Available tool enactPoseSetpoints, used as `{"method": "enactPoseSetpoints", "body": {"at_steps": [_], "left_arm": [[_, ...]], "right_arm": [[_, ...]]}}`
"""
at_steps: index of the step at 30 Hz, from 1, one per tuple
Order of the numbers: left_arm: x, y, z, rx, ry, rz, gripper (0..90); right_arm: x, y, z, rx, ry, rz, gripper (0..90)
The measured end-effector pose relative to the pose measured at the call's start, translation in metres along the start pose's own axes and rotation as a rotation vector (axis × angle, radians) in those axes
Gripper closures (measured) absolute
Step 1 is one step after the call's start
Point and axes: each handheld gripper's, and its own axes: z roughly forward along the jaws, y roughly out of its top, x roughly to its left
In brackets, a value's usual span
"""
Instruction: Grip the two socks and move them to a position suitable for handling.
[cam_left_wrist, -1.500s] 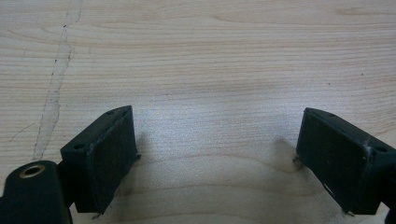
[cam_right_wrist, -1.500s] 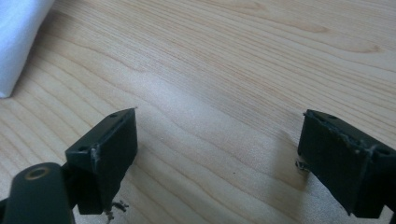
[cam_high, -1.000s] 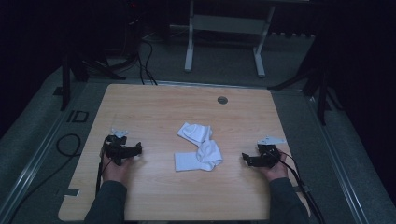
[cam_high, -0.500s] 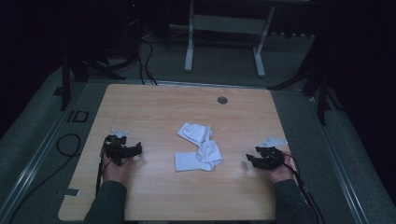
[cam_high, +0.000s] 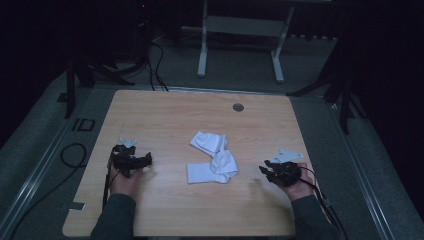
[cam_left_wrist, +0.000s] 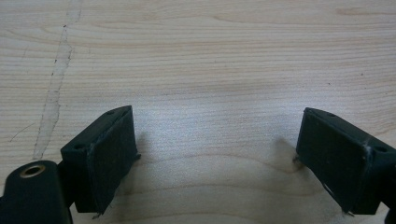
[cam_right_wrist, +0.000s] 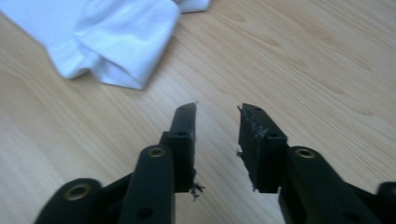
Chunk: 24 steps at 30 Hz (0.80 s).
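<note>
Two white socks (cam_high: 212, 160) lie crumpled together near the middle of the wooden bench (cam_high: 165, 120). One stretches roughly flat, its open cuff end pointing toward the person's left side; the other is bunched and folded, its upper part angled away toward the far edge and its lower part overlapping the first. In the right gripper view the soft, creased white cloth (cam_right_wrist: 112, 37) rests flat on the wood grain, a folded corner nearest the camera
</note>
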Motion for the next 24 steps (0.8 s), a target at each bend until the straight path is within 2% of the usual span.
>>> {"method": "enactPoseSetpoints", "body": {"at_steps": [10,18,24], "left_arm": [[0.000,0.000,0.000,0.000,0.000,0.001,12.4],[-0.001,0.000,0.000,-0.002,0.002,-0.002,12.8],[-0.001,0.000,0.000,-0.002,0.003,-0.002,12.9]], "right_arm": [[0.018,0.018,0.003,-0.001,0.054,-0.044,79.9],[0.026,0.026,0.014,0.010,0.086,-0.050,88.7],[0.032,0.037,0.015,0.017,0.096,-0.069,89.7]]}}
